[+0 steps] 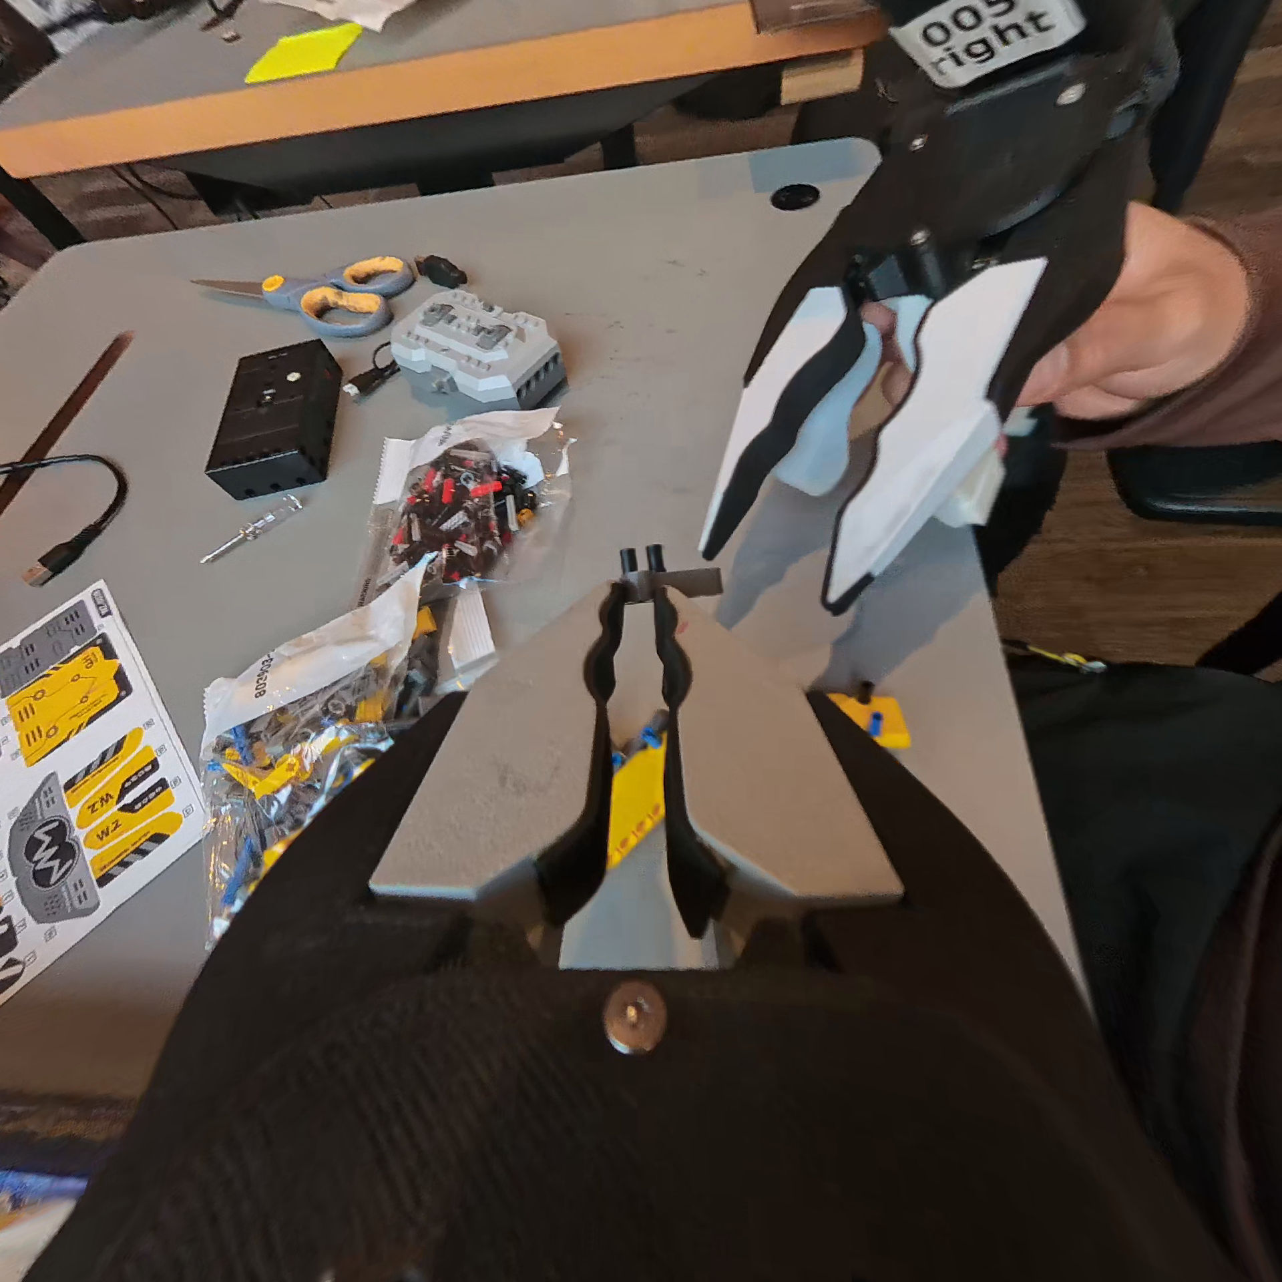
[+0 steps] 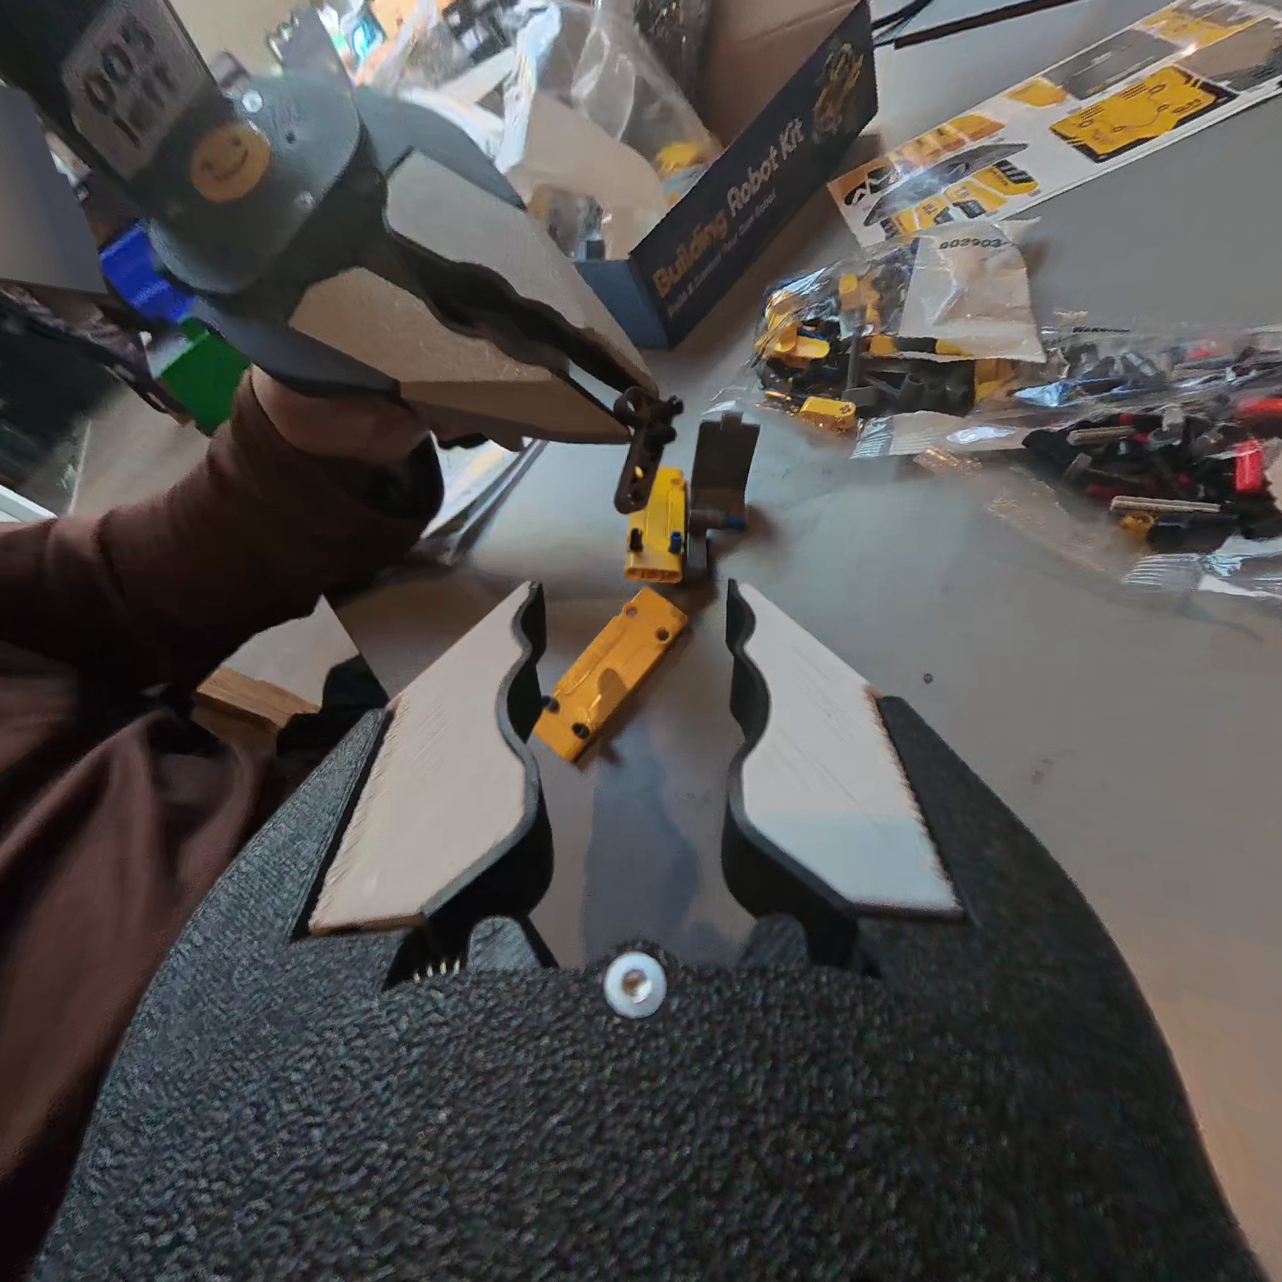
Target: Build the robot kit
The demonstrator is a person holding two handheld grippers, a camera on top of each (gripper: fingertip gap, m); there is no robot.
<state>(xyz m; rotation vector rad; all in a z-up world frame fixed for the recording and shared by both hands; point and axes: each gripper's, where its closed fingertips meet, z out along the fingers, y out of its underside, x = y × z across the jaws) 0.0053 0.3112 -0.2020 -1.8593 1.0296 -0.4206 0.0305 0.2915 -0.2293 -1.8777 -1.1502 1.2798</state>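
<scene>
My left gripper (image 1: 638,598) is shut on a small dark grey beam with black pins (image 1: 683,580) and holds it above the grey table (image 1: 659,277). In the right wrist view the left gripper (image 2: 633,416) comes in from the upper left, with the beam (image 2: 638,472) hanging from its tips. My right gripper (image 2: 633,590) is open and empty, low over a loose yellow panel (image 2: 610,673). Beyond that lies a yellow panel joined to a grey part (image 2: 659,527). In the left wrist view the right gripper (image 1: 773,579) hovers just right of the beam.
On the table's left lie scissors (image 1: 340,295), a grey block unit (image 1: 479,354), a black box (image 1: 277,416), two bags of small parts (image 1: 458,499) (image 1: 312,728), a sticker sheet (image 1: 76,763) and a cable (image 1: 76,513). A dark cardboard box (image 2: 749,208) stands behind. The table edge (image 1: 1006,694) is close on the right. The tips of one gripper are about 5 centimeters away from the tips of the other. The grey block unit (image 1: 479,354) is about equally far from each gripper, around 20 centimeters.
</scene>
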